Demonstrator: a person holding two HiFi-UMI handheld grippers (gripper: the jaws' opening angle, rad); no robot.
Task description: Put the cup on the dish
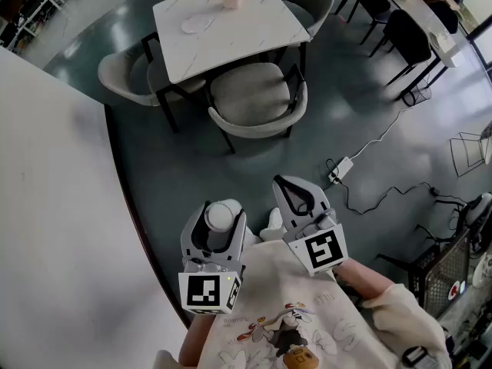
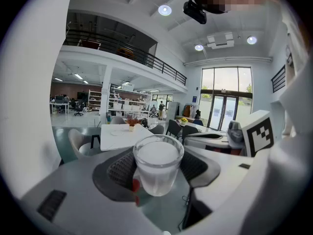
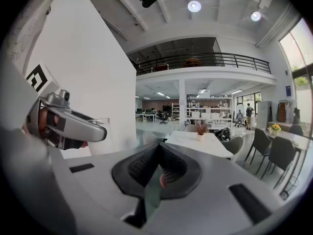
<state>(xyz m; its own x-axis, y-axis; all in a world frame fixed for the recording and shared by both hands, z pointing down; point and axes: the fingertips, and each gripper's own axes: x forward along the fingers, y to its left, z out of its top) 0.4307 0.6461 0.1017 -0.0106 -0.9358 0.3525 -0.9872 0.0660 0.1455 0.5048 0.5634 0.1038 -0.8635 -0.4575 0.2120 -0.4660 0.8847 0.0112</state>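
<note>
Carry step in hand: the left gripper [image 1: 221, 211] clamps the glass cup [image 2: 157, 161] upright between wide-set jaws, in the air above the floor and well apart from the marble table [image 1: 254, 29]. The right gripper [image 3: 157, 151] is closed on nothing. The next move probably calls for a level carry to the pale dish-like shape [image 1: 197, 23] on that table, then a gentle set-down.

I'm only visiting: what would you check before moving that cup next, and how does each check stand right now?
1. Cup gripped by left gripper: ok, pads on both sides.
2. Cup upright: ok, rim looks level.
3. Right gripper free: ok, jaws together, nothing between.
4. Dish found: cannot tell; a pale flat shape lies on the far table.
5. Cup over that table: not ok, it hangs above the floor.
</note>
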